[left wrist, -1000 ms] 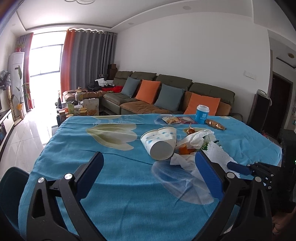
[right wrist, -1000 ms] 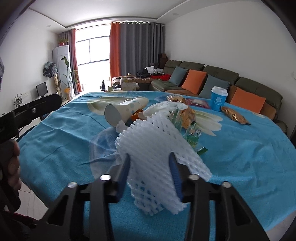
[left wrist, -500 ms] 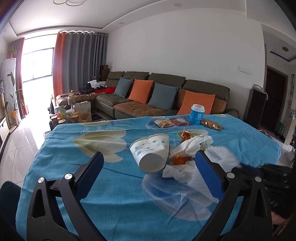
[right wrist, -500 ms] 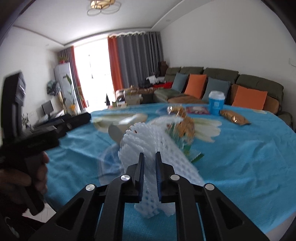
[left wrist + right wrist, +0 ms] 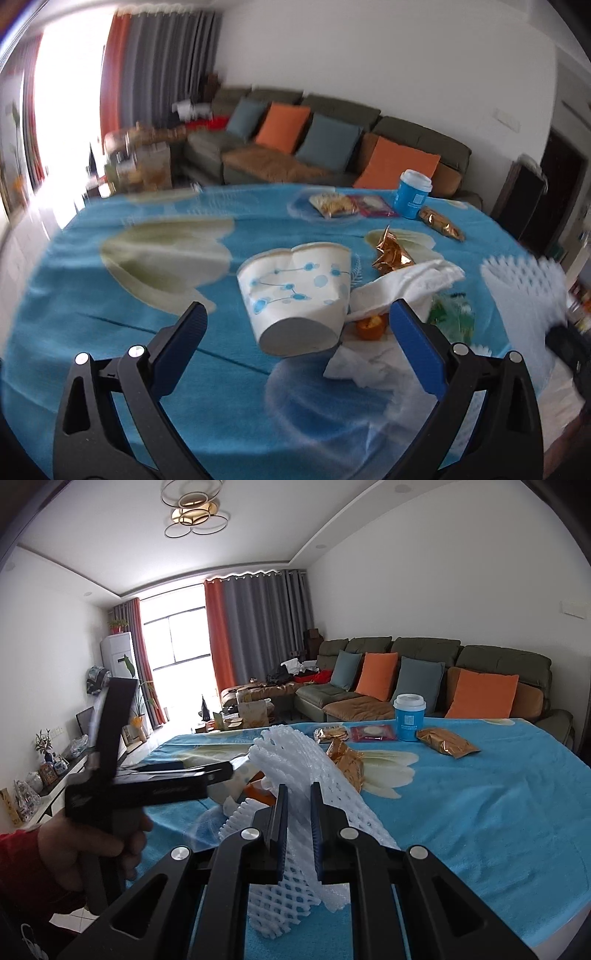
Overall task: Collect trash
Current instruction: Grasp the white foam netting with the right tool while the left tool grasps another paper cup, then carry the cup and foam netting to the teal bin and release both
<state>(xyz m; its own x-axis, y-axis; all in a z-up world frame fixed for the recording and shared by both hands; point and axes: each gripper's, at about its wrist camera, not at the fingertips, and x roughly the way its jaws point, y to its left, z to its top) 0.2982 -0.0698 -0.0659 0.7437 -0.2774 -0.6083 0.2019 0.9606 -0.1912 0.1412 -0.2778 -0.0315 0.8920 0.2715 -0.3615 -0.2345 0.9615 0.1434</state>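
Lying tipped on its side straight ahead of the wide-spread left gripper [image 5: 295, 328], base toward it, the paper cup [image 5: 299, 291] sits nearer this hand, while the right gripper [image 5: 296, 812] pinches the white foam net [image 5: 306, 775] lifted just above the table.

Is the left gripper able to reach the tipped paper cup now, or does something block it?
Probably yes. The left gripper is open, and the paper cup lies on its side between the fingers' line with bare tablecloth before it. Only the crumpled tissue touches its right side.
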